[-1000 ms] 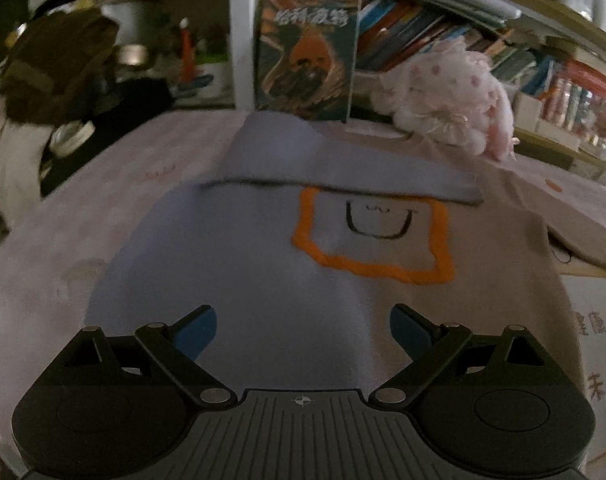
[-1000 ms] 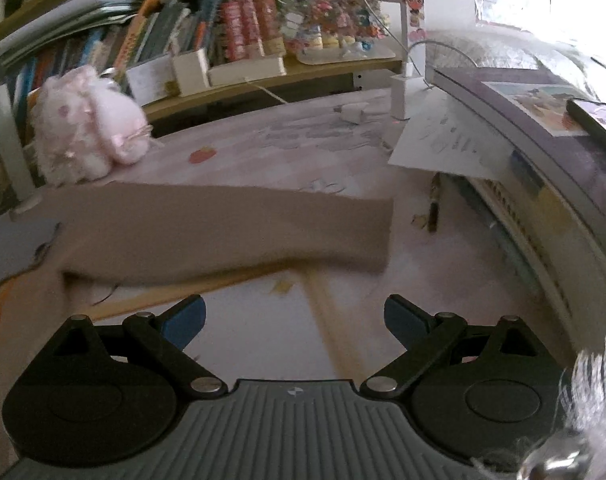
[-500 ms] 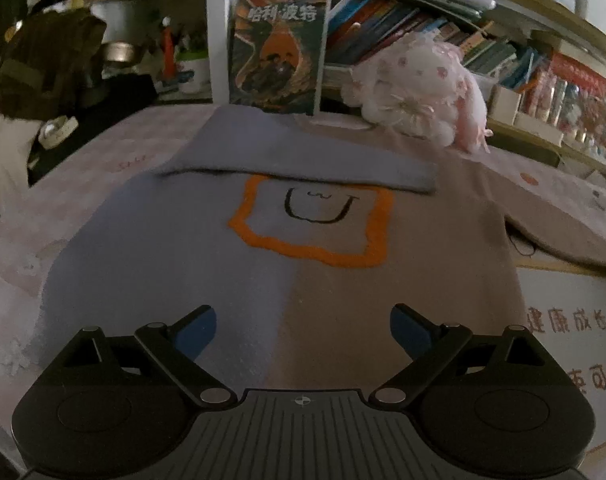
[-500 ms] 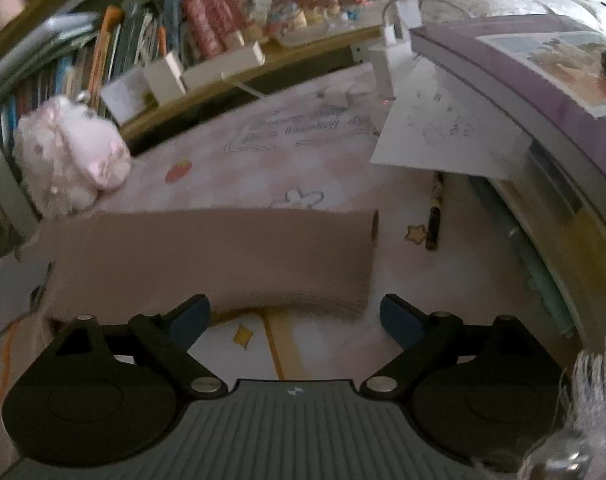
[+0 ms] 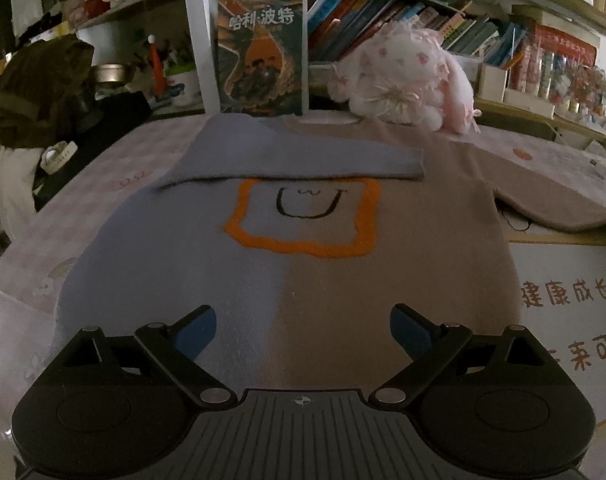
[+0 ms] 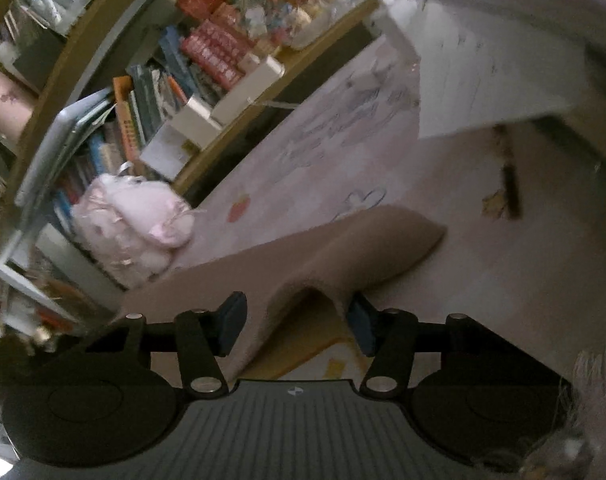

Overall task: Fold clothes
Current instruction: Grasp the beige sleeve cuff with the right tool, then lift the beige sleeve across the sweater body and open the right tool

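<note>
L gripper [image 5: 303, 330] hangs over the sweater's [image 5: 287, 264] hem w/ jaws spread wide, nothing between them. Sweater lies flat on the pink table cover [image 5: 115, 184], blue half left, tan half right, orange square w/ a smile mid-chest. Blue sleeve [image 5: 303, 160] is folded across the chest; tan sleeve [image 6: 343, 248] stretches out to the right. Plush bunny [image 5: 407, 80] sits behind the collar. R gripper [image 6: 293, 322]: jaws have just been closing, tan sleeve's edge humped up between the 2 pads, the right pad against it, a gap at the left pad.
</note>
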Motion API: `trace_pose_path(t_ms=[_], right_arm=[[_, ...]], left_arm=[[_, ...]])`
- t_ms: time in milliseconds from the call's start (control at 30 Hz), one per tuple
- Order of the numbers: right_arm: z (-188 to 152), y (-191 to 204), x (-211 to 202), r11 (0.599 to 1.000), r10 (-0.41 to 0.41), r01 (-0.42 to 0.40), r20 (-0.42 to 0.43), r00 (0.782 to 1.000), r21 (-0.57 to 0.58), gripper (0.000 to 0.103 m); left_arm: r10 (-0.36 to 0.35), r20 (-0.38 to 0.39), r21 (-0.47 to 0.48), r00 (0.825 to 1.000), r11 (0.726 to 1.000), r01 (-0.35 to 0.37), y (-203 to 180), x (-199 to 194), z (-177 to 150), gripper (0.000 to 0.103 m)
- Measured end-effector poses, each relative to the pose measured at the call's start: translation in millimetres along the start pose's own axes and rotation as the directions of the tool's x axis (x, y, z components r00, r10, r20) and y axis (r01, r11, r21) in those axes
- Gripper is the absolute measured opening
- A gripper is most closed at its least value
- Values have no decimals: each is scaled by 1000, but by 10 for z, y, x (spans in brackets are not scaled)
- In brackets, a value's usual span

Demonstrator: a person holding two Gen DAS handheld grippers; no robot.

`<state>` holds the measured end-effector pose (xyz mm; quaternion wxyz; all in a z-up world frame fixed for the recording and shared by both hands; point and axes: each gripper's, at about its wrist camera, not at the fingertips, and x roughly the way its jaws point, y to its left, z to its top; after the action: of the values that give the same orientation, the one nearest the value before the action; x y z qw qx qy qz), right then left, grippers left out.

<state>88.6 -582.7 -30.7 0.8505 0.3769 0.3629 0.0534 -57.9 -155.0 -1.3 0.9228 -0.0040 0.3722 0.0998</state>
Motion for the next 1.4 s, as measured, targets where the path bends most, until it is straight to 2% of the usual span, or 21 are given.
trace_pose_path(t_ms=[133, 200, 367, 467, 567, 633, 700, 800, 967, 1200, 1400], right_arm=[[-75, 59, 36, 998, 58, -57, -64, 996, 28, 55], [-101, 90, 42, 999, 50, -49, -59, 997, 17, 55], [1, -8, -71, 997, -78, 77, 55, 995, 25, 52], [92, -116, -139, 992, -117, 112, 77, 990, 58, 50], [137, -182, -153, 987, -147, 142, 69, 987, 79, 35], [142, -176, -124, 985, -163, 159, 46, 986, 66, 16], [131, -154, -110, 988, -145, 143, 28, 989, 56, 6], [146, -17, -135, 994, -108, 107, 34, 994, 27, 6], [248, 367, -189, 999, 7, -6, 55, 998, -32, 5], [282, 1212, -70, 973, 171, -167, 11, 985, -156, 5], [102, 1982, 192, 941, 226, -223, -17, 974, -253, 5]], left_arm=[[-3, -1, 11, 1000, 1000, 3, -42, 22, 13, 96], [-7, 0, 14, 1000, 1000, 7, -61, 28, 19, 96], [-7, 4, 24, 1000, 1000, 7, -84, 31, 16, 96], [-1, 0, 15, 1000, 1000, 1, -67, 49, 13, 96], [1, -8, -5, 1000, 1000, -1, -38, 84, 8, 96], [0, -13, -11, 1000, 1000, -1, -22, 99, 8, 96], [-4, -10, -9, 1000, 1000, 4, -20, 105, 15, 96], [-13, 1, 4, 1000, 1000, 13, -19, 103, 25, 96], [-32, 26, 34, 999, 999, 31, -4, 86, 56, 96], [-63, 77, 48, 995, 997, 60, 153, 45, 122, 96], [-126, 123, 113, 984, 987, 112, 414, 18, 177, 97]])
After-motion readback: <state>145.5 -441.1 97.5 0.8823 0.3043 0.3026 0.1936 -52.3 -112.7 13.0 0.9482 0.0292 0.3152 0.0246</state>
